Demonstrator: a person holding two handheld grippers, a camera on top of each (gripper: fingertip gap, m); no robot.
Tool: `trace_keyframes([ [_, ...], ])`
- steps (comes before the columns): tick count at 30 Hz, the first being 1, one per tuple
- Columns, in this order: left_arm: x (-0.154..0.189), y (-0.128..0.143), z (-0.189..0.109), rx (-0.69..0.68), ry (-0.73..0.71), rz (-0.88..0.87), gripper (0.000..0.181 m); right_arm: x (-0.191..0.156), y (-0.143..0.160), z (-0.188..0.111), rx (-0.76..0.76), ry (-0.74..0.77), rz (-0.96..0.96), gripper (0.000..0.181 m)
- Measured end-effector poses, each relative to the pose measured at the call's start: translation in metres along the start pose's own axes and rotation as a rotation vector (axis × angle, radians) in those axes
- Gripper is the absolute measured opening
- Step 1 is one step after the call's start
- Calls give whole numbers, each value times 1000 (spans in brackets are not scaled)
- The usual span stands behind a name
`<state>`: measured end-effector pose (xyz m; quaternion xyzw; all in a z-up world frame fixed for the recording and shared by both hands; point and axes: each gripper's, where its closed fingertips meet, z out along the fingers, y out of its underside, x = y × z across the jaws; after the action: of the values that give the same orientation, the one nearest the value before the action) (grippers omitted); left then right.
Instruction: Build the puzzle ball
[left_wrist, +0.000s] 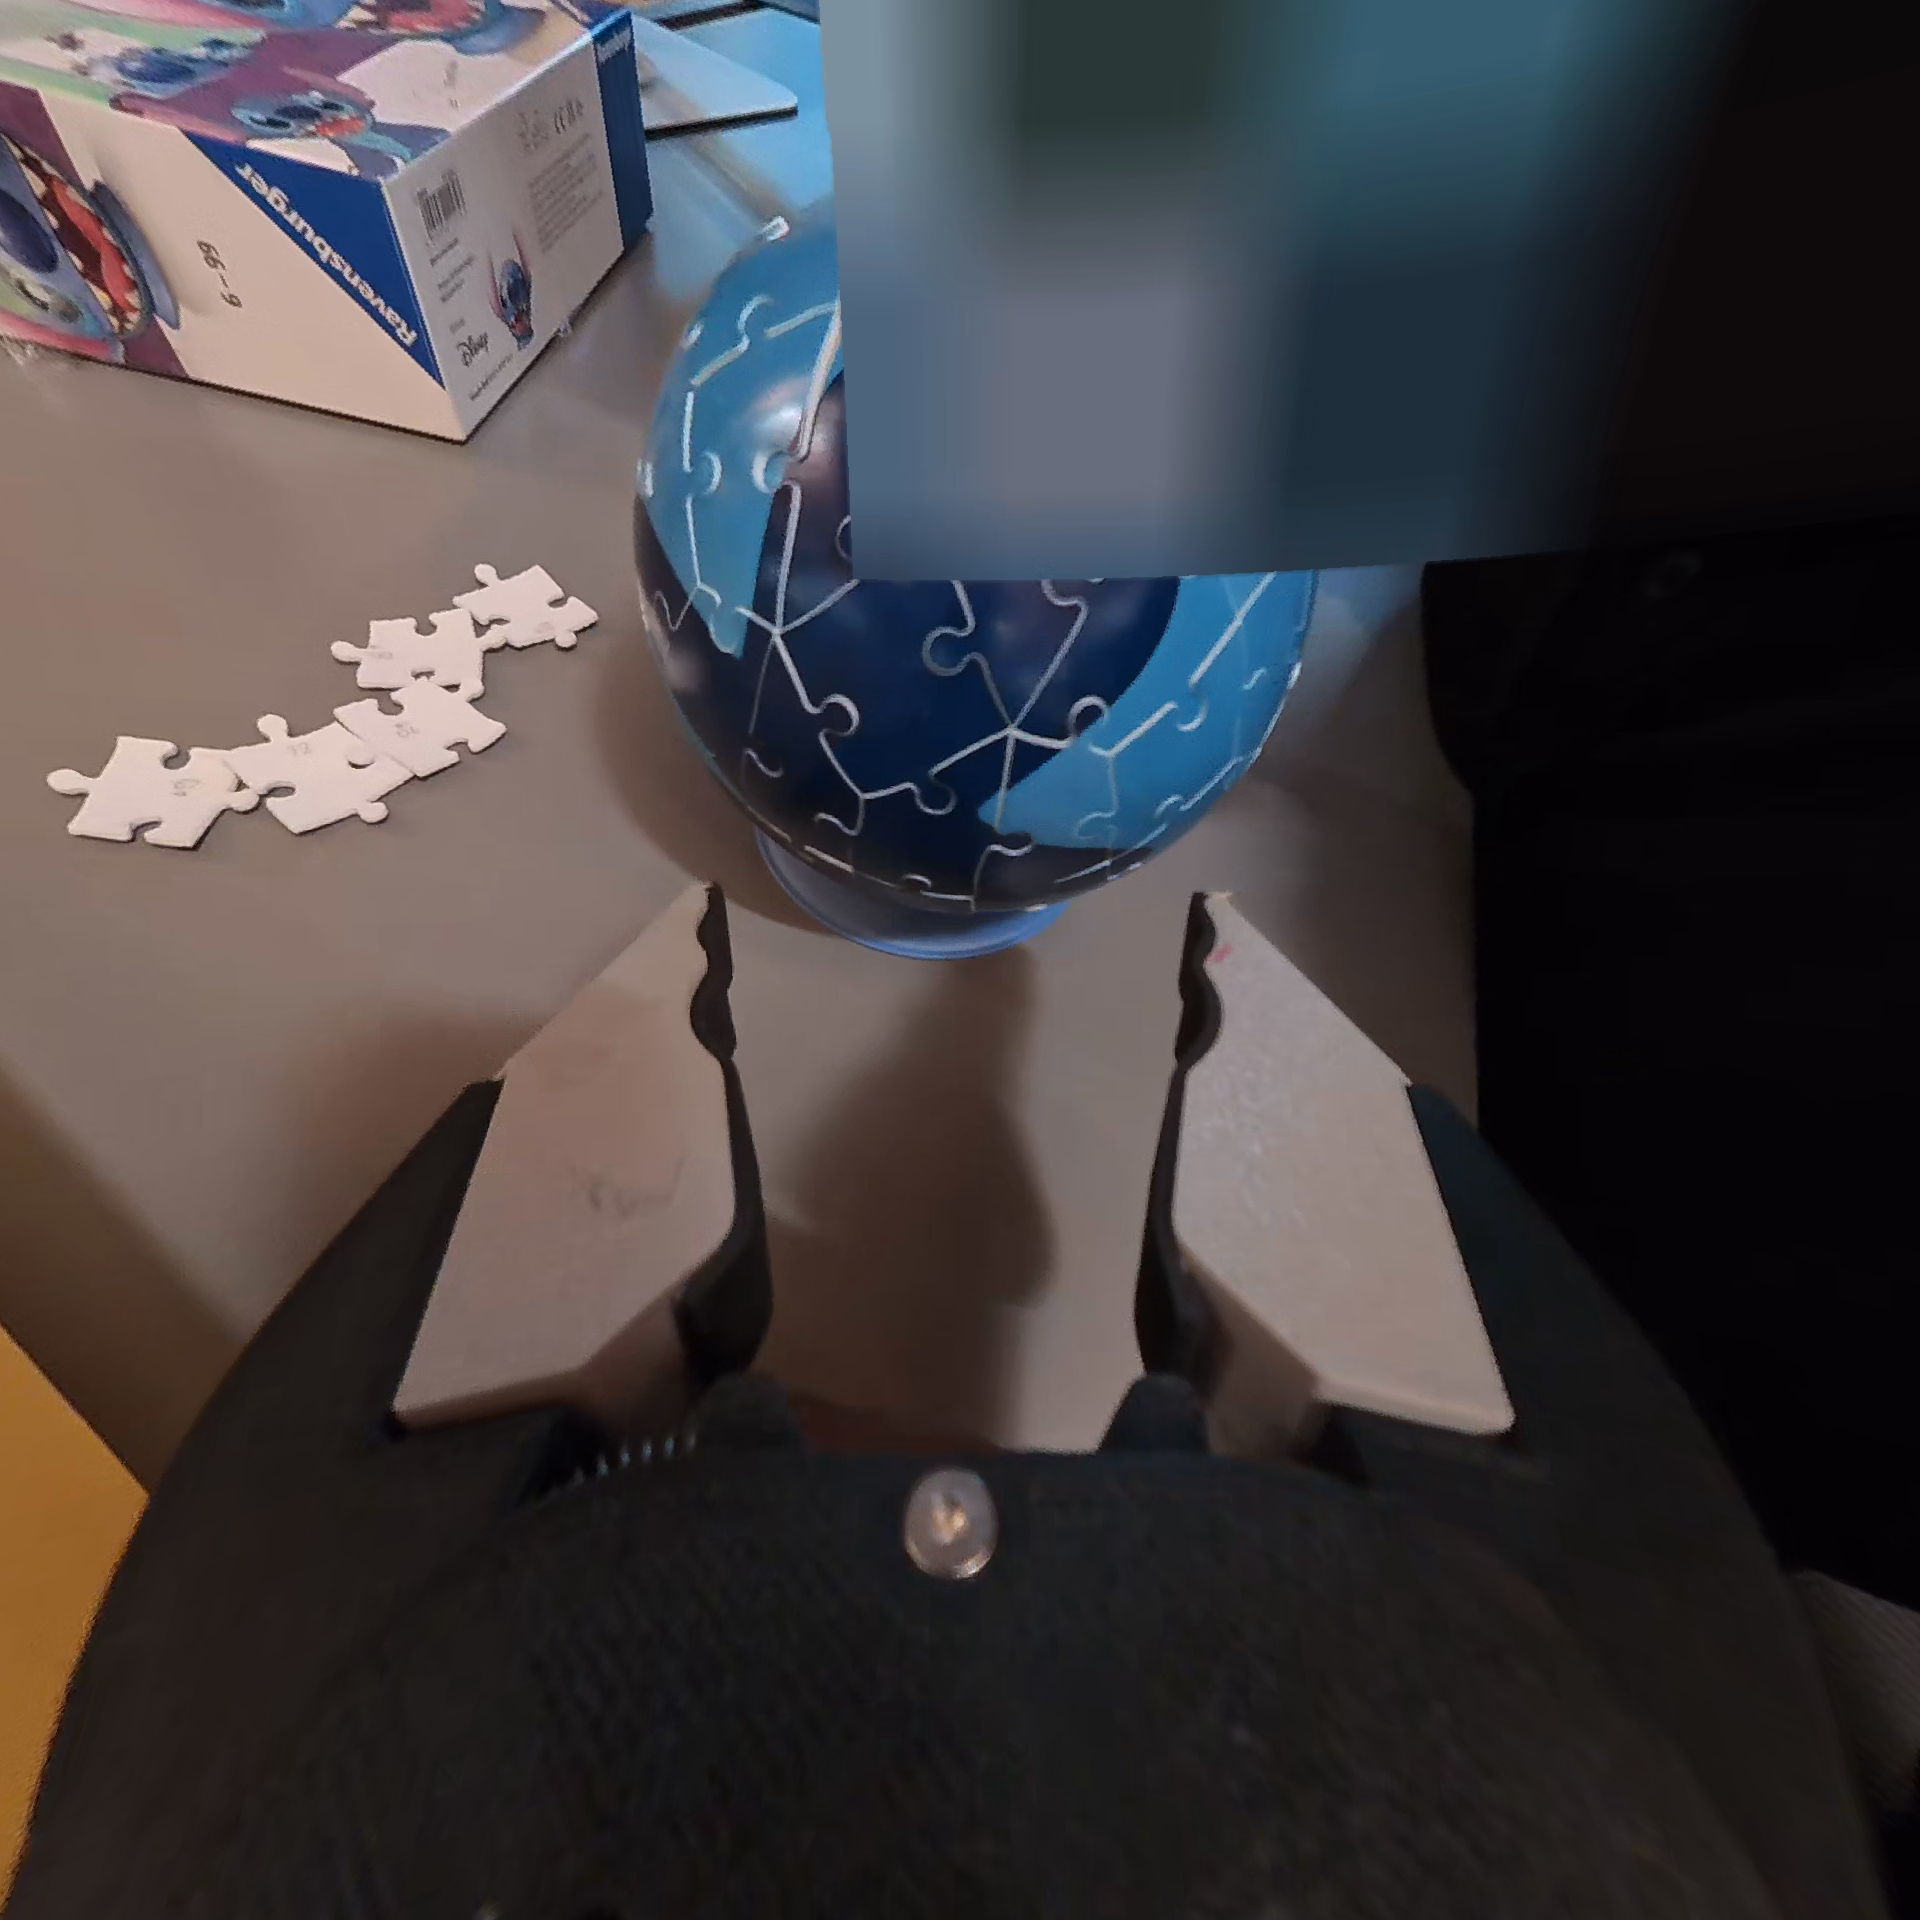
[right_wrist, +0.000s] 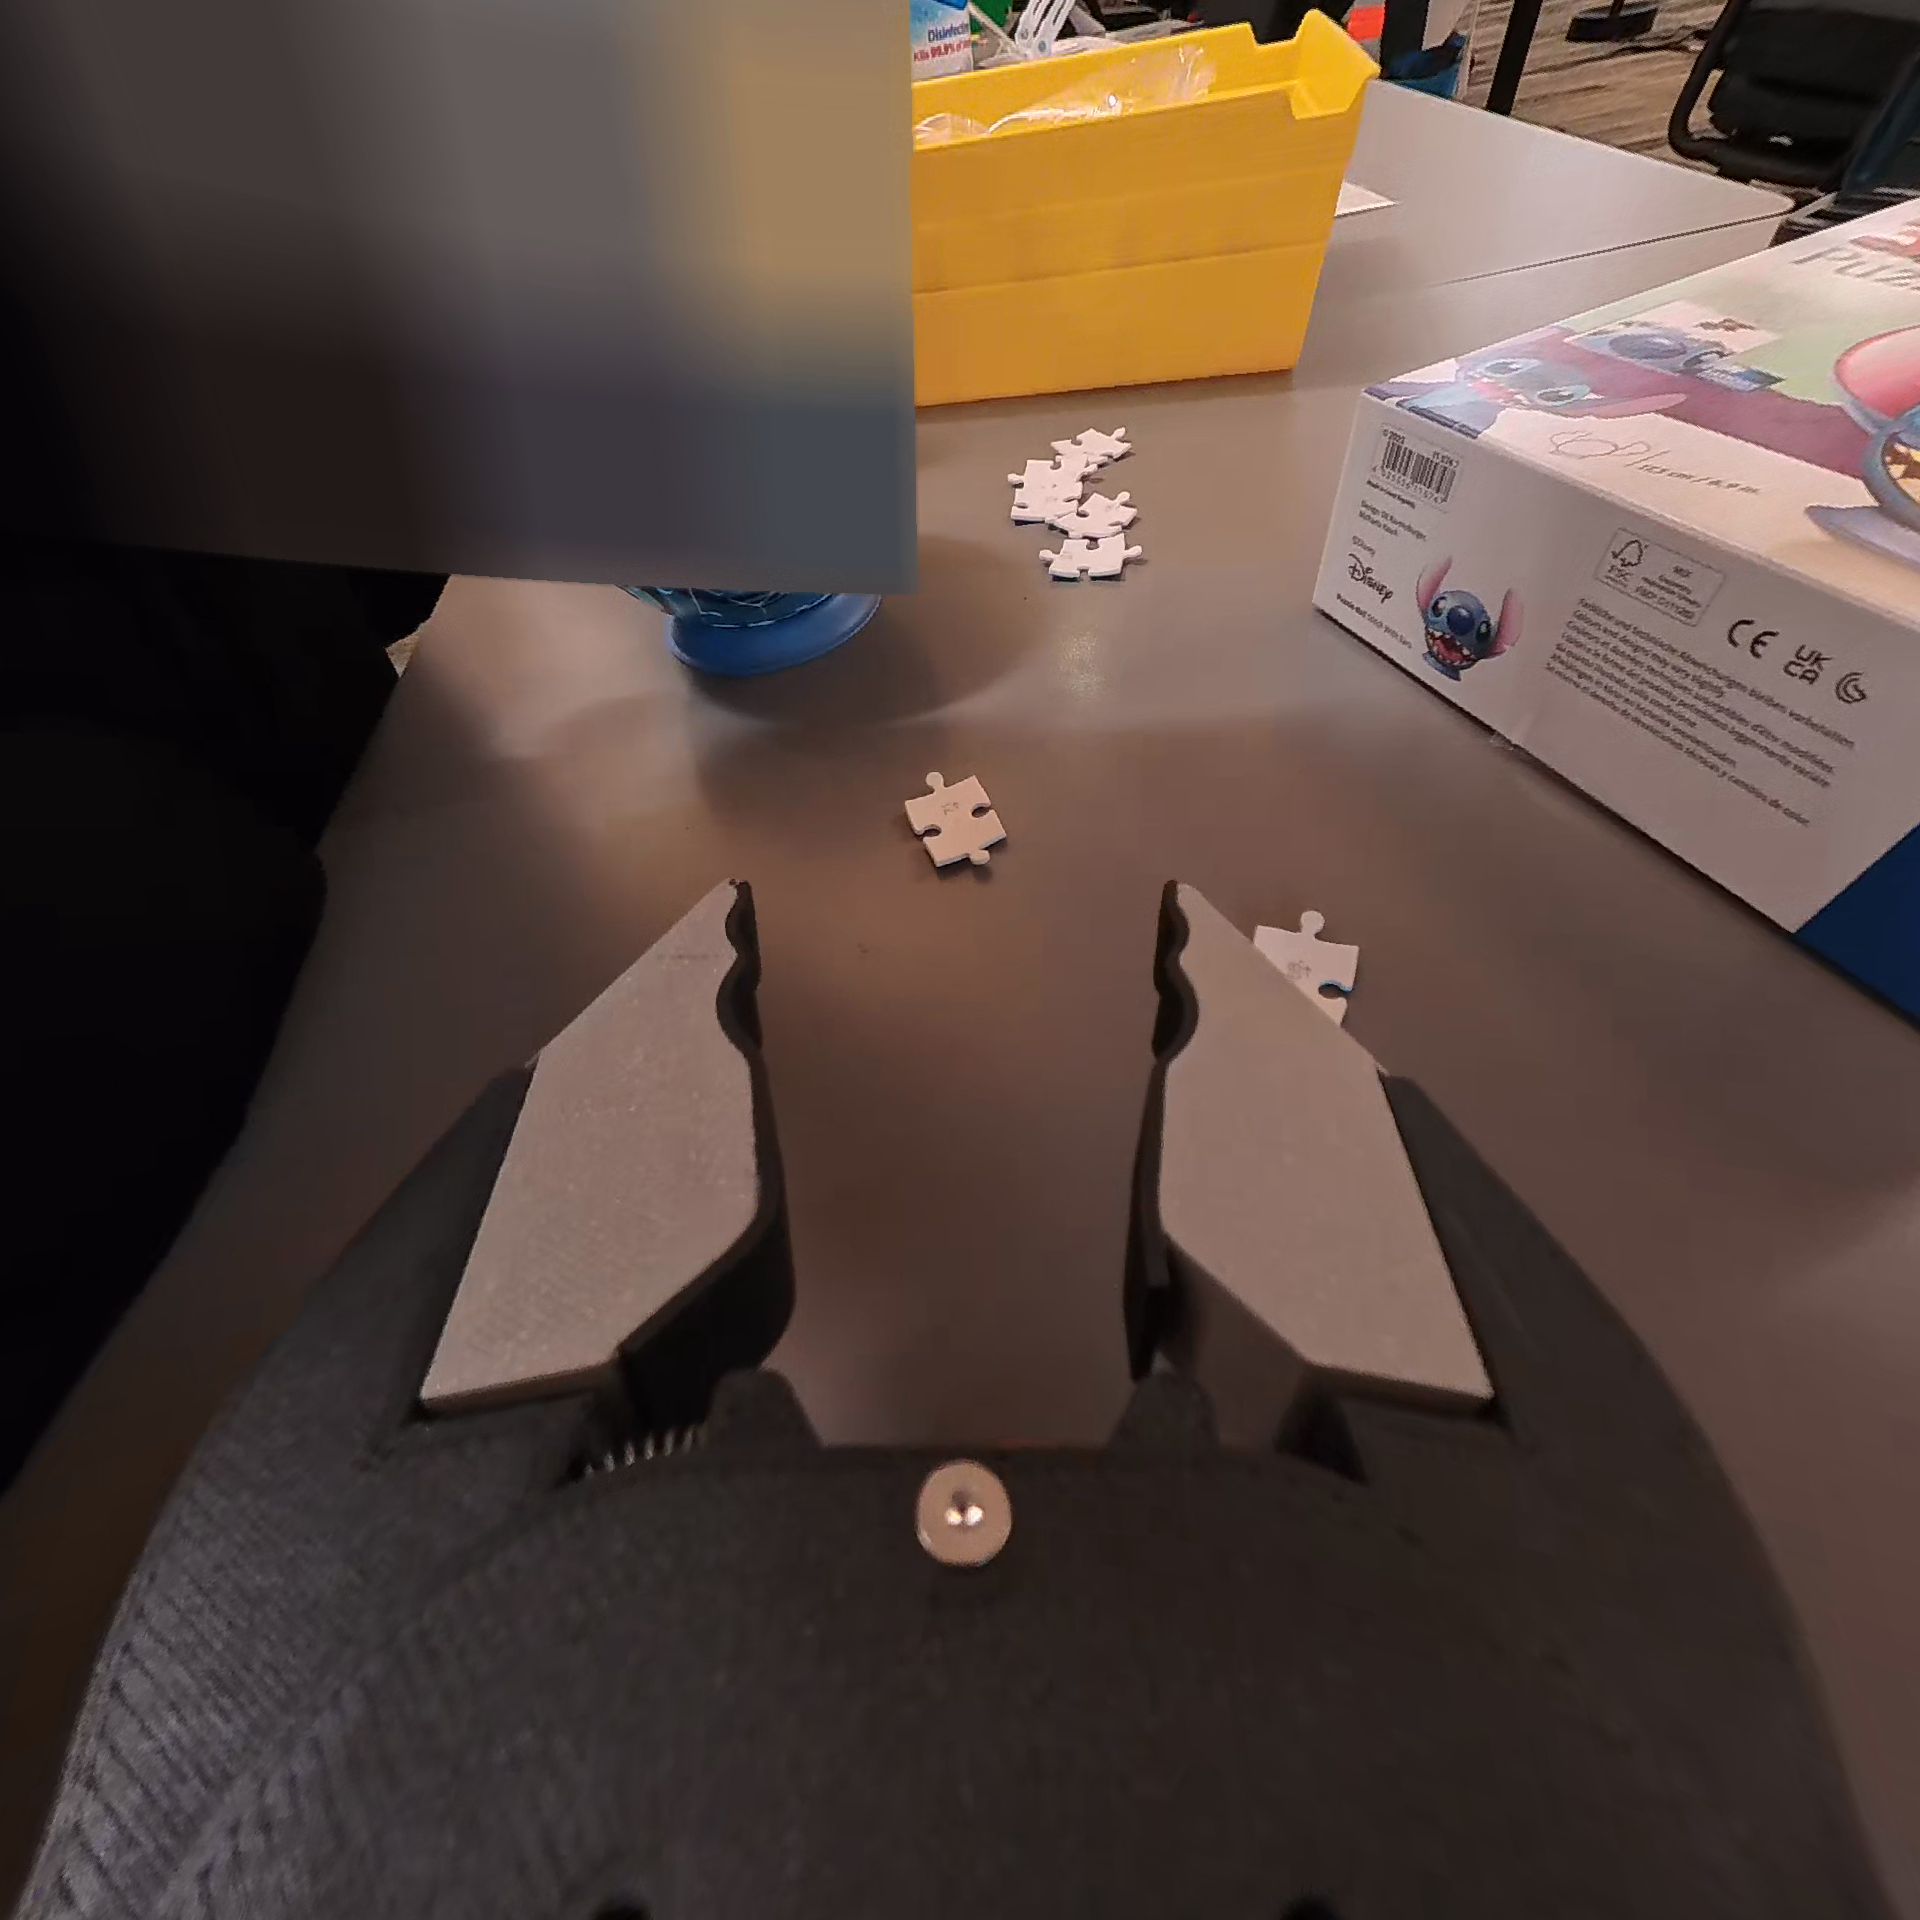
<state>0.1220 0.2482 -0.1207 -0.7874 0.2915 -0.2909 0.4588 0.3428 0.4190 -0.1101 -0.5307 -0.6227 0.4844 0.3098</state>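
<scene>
- Puzzle ball (left_wrist: 935, 717): sits on its blue stand (left_wrist: 914, 920), just ahead of my empty, spread left gripper (left_wrist: 951, 914).
- My right gripper (right_wrist: 956, 904): released, above one loose piece (right_wrist: 956, 821).

Left gripper (left_wrist: 956, 914): jaws spread wide, empty, angled downward.
Right gripper (right_wrist: 954, 902): jaws spread wide, empty, angled downward.

In the left wrist view, bare desk (left_wrist: 312, 1039) fills the lower left; the ball (left_wrist: 935, 707) on its stand blocks the centre just beyond the spread left claw (left_wrist: 951, 914), loose pieces (left_wrist: 312, 727) lie at left, and the box (left_wrist: 343, 208) closes the upper left. In the right wrist view, a piece (right_wrist: 956, 821) lies just ahead of the spread right claw (right_wrist: 956, 904), another piece (right_wrist: 1314, 956) beside its right finger, and the yellow bin (right_wrist: 1122, 291) walls the top centre.
</scene>
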Motion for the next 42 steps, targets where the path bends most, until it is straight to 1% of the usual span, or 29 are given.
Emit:
trace_keyframes([
  [23, 2, 0, 0, -1, 12, 7, 83, -1, 4, 3, -33, 11, -20, 74],
  [28, 4, 1, 1, -10, 10, 27, 83, 3, -2, 1, 7, 24, -6, 73],
  [30, 4, 2, 2, -18, 13, 29, 83, 10, -7, -1, 40, 54, 2, 70],
  [32, 4, 3, 2, -24, 18, 24, 83, 24, -14, -1, 69, 114, 9, 61],
  [34, 4, 3, 3, -26, 17, 25, 83, 31, -23, 7, 66, 131, 12, 60],
  [36, 4, 4, 3, -29, 8, 37, 84, 35, -29, 22, 14, 135, -7, 57],
  [38, 2, 3, 3, -27, -15, 43, 86, 32, -37, 39, -37, 105, -50, 59],
  [40, -4, -5, 3, 20, -50, 32, 87, 13, -47, 57, -50, 4, -52, 61],
  [42, -6, -12, 2, 60, -56, 28, 89, -16, -53, 70, -47, -106, -41, 63],
])
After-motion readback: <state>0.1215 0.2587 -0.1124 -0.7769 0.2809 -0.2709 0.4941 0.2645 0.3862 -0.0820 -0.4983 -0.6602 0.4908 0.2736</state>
